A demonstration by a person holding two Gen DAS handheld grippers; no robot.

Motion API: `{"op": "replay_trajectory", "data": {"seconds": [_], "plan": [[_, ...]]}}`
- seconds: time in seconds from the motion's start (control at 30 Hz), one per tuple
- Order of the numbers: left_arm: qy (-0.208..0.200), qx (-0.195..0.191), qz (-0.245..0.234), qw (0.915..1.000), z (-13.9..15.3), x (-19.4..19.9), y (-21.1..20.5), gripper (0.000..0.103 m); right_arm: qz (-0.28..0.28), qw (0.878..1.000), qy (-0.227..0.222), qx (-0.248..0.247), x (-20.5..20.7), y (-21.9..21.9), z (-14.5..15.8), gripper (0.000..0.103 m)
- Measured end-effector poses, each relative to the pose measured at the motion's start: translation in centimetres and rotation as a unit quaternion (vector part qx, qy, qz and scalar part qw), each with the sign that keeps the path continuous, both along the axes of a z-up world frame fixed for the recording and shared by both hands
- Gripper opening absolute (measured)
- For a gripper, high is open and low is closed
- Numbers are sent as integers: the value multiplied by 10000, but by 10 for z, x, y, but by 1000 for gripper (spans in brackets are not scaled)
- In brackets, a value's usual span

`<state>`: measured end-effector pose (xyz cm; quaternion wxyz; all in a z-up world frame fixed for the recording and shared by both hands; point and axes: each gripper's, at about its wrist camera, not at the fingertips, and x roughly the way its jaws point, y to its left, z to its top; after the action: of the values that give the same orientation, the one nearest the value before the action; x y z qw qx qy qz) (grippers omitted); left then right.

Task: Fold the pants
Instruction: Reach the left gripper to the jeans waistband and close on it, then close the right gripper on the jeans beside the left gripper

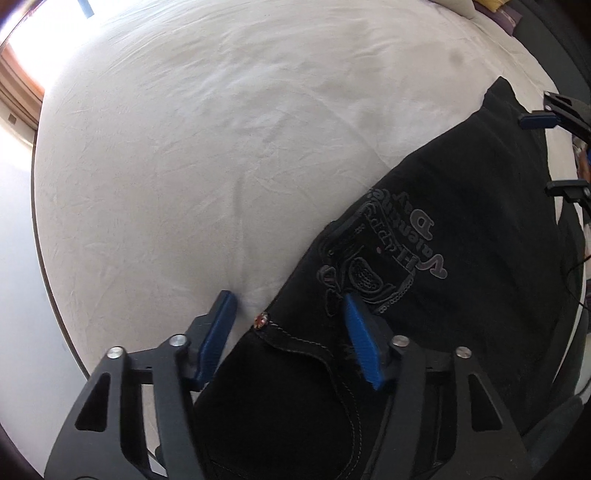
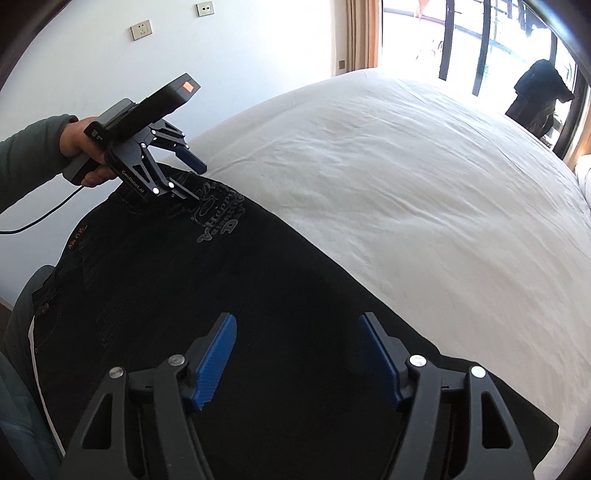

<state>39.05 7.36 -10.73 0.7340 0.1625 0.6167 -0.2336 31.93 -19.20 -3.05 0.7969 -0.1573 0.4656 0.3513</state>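
Observation:
Black jeans (image 1: 461, 229) with grey embroidered lettering lie flat along the near edge of a white bed (image 1: 203, 129); they also fill the lower left of the right wrist view (image 2: 229, 280). My left gripper (image 1: 290, 314) is open, its fingers straddling the jeans' waist edge by a small red stud (image 1: 263, 319). It shows in the right wrist view (image 2: 194, 181) at the waist end, held by a hand. My right gripper (image 2: 297, 338) is open, low over the leg end. In the left wrist view it (image 1: 550, 155) sits at the far right edge.
The white bed sheet (image 2: 406, 177) stretches away beyond the jeans. A white wall with sockets (image 2: 142, 28) is on the left. A bright window and a dark garment (image 2: 539, 99) are at the back right. Pillows (image 1: 480, 7) lie at the bed's far end.

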Motion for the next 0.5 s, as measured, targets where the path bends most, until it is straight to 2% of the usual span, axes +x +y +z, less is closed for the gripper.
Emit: {"op": "replay_trajectory", "data": {"seconds": [0.17, 0.27, 0.4, 0.5], "plan": [[-131, 55, -82, 9999, 13, -19, -6, 16, 72, 9999, 66, -124, 16, 15, -3, 66], [-449, 16, -27, 9990, 26, -30, -5, 12, 144, 9997, 69, -167, 21, 19, -3, 66], [-1304, 255, -150, 9910, 45, -67, -13, 10, 303, 9991, 65, -280, 27, 29, -2, 65], [-1681, 203, -128, 9855, 58, -99, -5, 8, 433, 9982, 94, -402, 34, 36, -3, 58]]}}
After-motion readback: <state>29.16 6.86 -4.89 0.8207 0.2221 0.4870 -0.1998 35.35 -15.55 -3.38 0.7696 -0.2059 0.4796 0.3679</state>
